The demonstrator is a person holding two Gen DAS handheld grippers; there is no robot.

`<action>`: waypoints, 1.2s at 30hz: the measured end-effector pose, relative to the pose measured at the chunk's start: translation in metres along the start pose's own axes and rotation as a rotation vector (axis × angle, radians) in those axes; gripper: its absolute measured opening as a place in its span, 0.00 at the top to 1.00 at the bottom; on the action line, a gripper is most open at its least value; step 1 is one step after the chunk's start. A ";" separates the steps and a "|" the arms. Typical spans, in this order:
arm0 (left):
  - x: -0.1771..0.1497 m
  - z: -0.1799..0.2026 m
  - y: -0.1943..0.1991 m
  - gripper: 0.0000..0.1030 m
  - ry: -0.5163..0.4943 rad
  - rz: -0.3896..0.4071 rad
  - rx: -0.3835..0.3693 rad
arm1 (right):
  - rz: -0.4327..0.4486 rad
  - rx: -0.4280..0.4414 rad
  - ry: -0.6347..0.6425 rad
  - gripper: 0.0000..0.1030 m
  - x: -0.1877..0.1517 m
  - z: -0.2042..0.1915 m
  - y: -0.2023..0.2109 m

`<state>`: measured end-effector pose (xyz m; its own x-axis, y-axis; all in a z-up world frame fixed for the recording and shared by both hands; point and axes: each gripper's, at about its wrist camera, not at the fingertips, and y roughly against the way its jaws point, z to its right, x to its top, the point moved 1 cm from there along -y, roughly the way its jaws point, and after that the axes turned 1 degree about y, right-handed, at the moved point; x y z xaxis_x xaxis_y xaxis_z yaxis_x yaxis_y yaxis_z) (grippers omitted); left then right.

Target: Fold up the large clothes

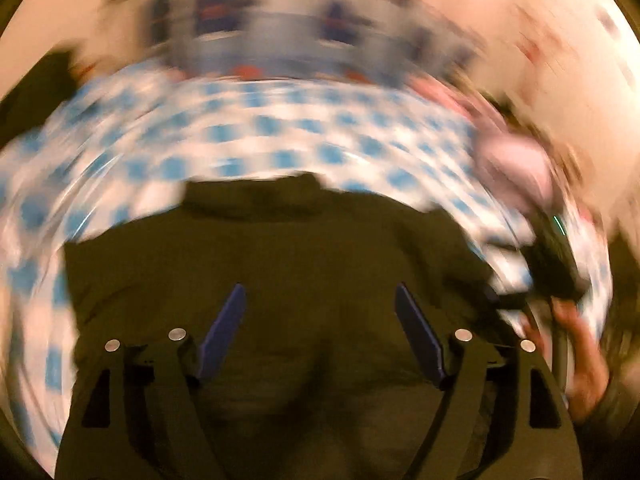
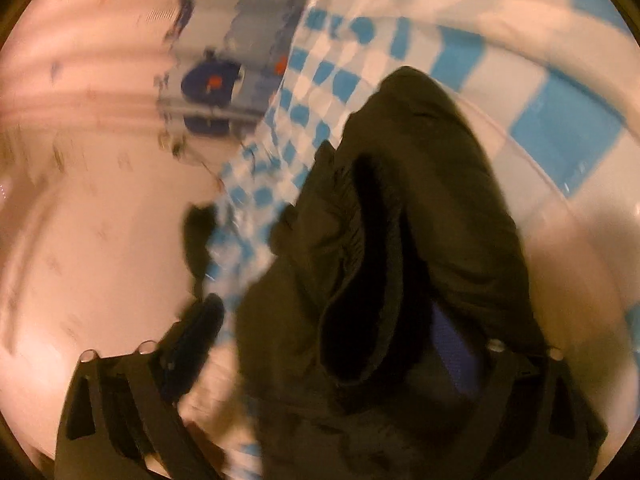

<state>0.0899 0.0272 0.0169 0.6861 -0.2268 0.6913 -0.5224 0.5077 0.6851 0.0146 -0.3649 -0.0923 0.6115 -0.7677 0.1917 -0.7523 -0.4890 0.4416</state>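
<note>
- Your left gripper (image 1: 320, 320) is hovering over the dark garment (image 1: 280, 248), jaws standing wide apart, nothing between the pads.
- The dark garment is lying on the blue-and-white checked cloth (image 1: 248, 136), which is showing from 9 to 2 o'clock around it.
- Your right gripper (image 2: 340, 340) is standing wide, garment folds bunched between its fingers; whether the pads are pressing, you cannot tell.
- Both views are blurred.

Blue-white checkered cloth (image 1: 280, 136) spread flat — grey patterned fabric (image 2: 224, 76) at far edge, blurred
</note>
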 end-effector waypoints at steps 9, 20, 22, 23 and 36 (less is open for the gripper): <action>-0.034 -0.105 -0.016 0.28 0.280 0.034 0.086 | 0.227 -0.165 0.381 0.75 -0.009 -0.061 0.033; -0.064 -0.087 -0.053 0.23 0.129 -0.009 0.239 | 0.275 -0.384 0.248 0.59 0.004 -0.023 0.039; -0.066 -0.086 -0.053 0.22 0.118 -0.001 0.249 | 0.383 -0.355 0.368 0.48 -0.002 -0.051 0.050; -0.067 -0.085 -0.053 0.22 0.112 0.004 0.254 | 0.398 -0.343 0.420 0.42 -0.006 -0.062 0.050; -0.075 -0.075 -0.057 0.19 0.047 0.030 0.281 | 0.020 -0.414 0.359 0.41 -0.010 -0.022 -0.044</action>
<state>0.1058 0.0774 -0.0915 0.6873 -0.1733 0.7054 -0.6581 0.2623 0.7058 0.0472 -0.3266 -0.0946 0.6980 -0.5498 0.4588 -0.6495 -0.2162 0.7290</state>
